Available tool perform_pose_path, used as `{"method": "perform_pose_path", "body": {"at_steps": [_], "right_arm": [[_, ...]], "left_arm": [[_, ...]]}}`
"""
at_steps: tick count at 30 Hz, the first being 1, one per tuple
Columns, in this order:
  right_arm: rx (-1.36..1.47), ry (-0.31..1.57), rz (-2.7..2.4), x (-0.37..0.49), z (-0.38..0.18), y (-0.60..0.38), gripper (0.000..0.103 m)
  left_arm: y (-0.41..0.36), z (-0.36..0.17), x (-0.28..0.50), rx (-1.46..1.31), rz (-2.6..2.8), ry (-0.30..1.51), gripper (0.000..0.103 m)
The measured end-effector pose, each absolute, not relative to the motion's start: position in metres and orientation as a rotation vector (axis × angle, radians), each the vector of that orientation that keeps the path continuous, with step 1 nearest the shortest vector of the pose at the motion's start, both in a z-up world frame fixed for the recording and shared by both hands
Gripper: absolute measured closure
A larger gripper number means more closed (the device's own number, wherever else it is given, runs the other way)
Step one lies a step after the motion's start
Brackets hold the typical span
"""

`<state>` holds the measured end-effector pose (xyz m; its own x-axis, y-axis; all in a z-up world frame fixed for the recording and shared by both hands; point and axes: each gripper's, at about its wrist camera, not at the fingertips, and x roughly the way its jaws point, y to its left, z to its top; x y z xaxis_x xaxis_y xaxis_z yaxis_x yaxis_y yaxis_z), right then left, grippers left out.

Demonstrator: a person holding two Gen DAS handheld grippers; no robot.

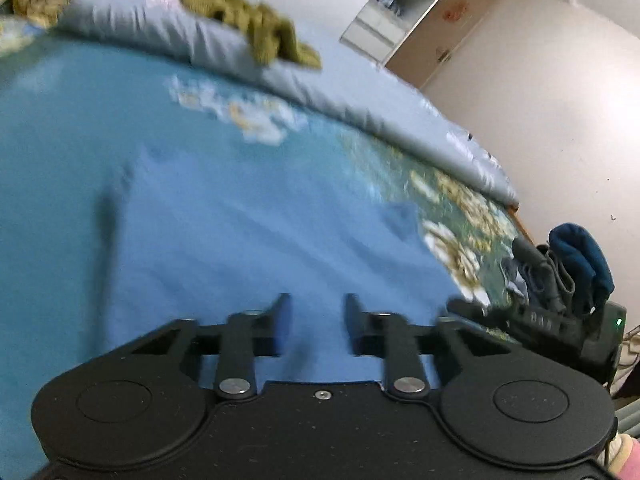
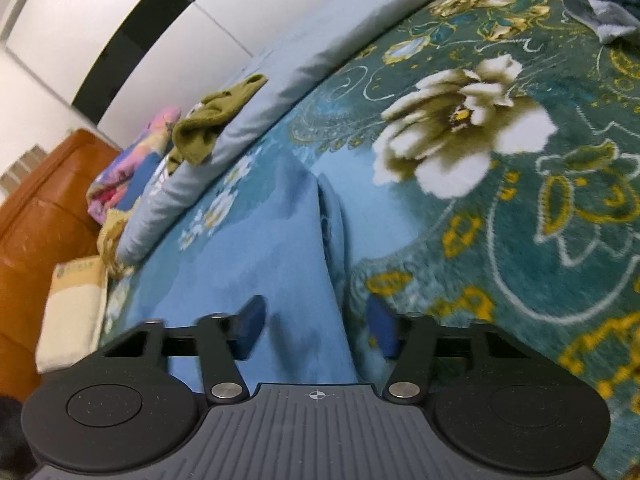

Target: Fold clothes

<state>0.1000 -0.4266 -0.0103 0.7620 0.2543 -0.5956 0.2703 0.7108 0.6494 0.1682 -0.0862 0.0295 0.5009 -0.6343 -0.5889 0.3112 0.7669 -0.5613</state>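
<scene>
One blue garment (image 1: 224, 240) lies spread on a bed, over a teal blanket (image 2: 520, 208) patterned with white and yellow flowers. In the left wrist view the cloth fills the middle and the 6 o'clock part of the picture, blurred. The left claw (image 1: 316, 326) stands with a moderate gap between its jaws, blue cloth showing between them; whether it pinches the fabric cannot be told. In the right wrist view the garment runs from 6 o'clock up toward the centre, with a raised fold along its right edge. The right claw (image 2: 316, 330) is spread wide, one jaw over the cloth, the other over the blanket. One olive-green cloth (image 2: 212, 120) rests on a pale blue quilt roll (image 2: 280, 92) at 10 o'clock. Dark clothes (image 1: 568, 268) are piled at 3 o'clock in the left view.
</scene>
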Motion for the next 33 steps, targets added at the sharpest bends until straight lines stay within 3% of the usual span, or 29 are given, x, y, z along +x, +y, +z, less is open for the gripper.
{"method": "perform_pose_path", "body": {"at_steps": [4, 6, 11, 17, 23, 28, 33], "right_arm": [[0.842, 0.753, -0.022, 0.109, -0.014, -0.428, 0.085], [0.825, 0.75, -0.033, 0.109, -0.01, -0.425, 0.09], [0.778, 0.724, -0.049, 0.108, 0.012, -0.414, 0.091], [0.573, 0.696, 0.009, 0.121, 0.072, -0.371, 0.092], [0.412, 0.666, 0.134, 0.135, 0.119, -0.303, 0.092], [0.222, 0.715, 0.211, 0.153, 0.116, -0.213, 0.092], [0.117, 0.836, 0.263, 0.17, 0.067, -0.138, 0.092]], "left_arm": [[-0.114, 0.032, 0.168, -0.334, -0.604, 0.805, 0.098], [-0.121, 0.026, 0.176, -0.327, -0.572, 0.832, 0.099], [-0.123, 0.005, 0.185, -0.324, -0.54, 0.88, 0.099], [-0.07, 0.025, 0.173, -0.489, -0.545, 0.863, 0.099], [0.055, 0.046, 0.127, -0.667, -0.374, 0.733, 0.083], [0.115, 0.038, 0.103, -0.713, -0.198, 0.735, 0.083], [0.124, 0.032, 0.098, -0.741, -0.199, 0.771, 0.08]]}}
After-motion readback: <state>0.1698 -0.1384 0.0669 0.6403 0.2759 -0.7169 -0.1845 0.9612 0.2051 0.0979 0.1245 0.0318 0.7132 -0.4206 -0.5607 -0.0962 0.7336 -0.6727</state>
